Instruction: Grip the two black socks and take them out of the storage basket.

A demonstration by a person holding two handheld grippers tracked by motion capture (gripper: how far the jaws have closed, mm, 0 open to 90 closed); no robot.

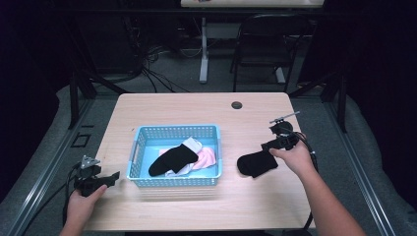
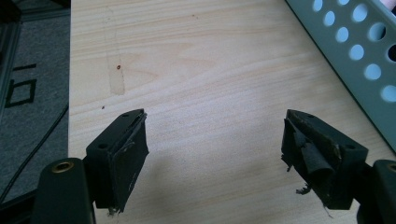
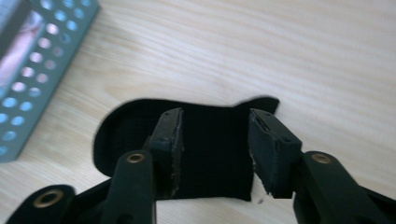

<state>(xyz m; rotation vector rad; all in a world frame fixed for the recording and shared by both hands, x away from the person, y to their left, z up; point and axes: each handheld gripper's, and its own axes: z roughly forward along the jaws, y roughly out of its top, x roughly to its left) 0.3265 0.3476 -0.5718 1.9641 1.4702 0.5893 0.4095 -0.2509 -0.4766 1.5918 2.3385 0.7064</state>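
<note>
Between the parted jaws of the right hand-held gripper (image 3: 215, 149) lies a black sock (image 3: 205, 140), flat on the surface (image 1: 255, 196); the jaws straddle it, released, not yet pinching. Its long axis runs away from this gripper toward the blue basket (image 1: 176, 183), which holds another black sock (image 1: 172, 160) on pink cloth (image 1: 206, 158). Well apart, beyond the basket's far side, the left hand-held gripper (image 2: 215, 154) rests released and empty. Likely the right hand, much nearer, closes next.
</note>
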